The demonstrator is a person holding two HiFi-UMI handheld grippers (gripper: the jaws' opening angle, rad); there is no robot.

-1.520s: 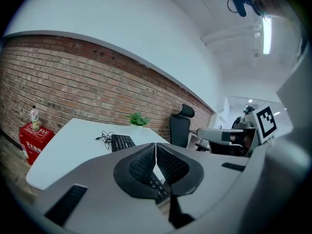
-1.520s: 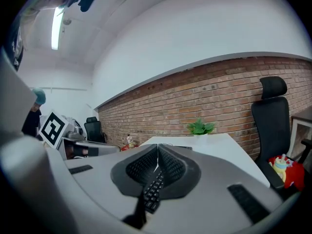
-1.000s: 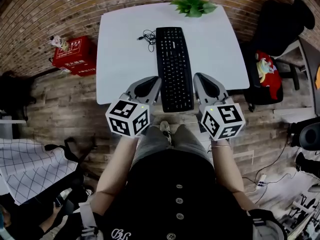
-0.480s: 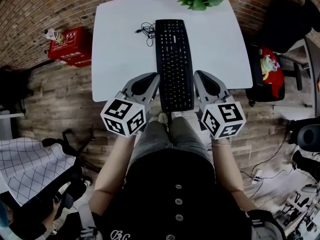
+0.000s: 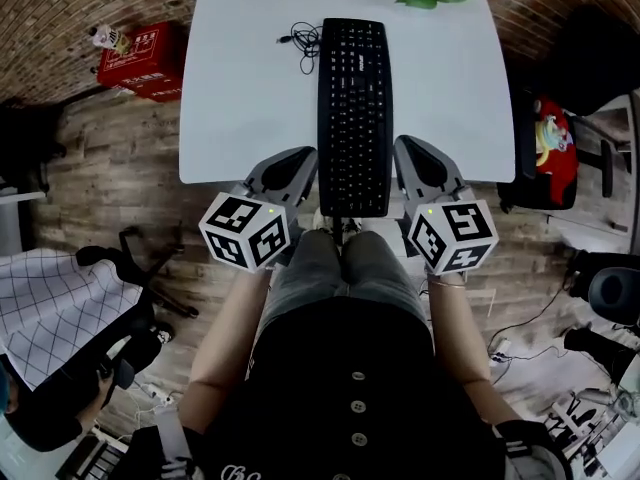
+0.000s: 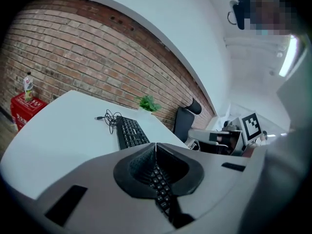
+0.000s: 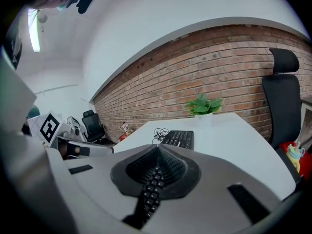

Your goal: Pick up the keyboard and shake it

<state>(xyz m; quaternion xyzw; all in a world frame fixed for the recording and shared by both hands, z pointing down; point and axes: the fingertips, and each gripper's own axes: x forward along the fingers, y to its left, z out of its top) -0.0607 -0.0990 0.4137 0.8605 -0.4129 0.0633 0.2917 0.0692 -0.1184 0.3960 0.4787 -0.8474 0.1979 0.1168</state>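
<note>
Keyboard (image 5: 355,108) lies on the table (image 5: 240,88), near end over the edge, between your left gripper (image 5: 300,160) and right gripper (image 5: 408,150). Both jaws together, empty: open them, clamp opposite long edges, lift level.

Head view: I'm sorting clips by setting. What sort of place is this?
Probably an office or lab workspace: a white table with a black keyboard on it, a black office chair beside it, and a brick wall behind.
</note>
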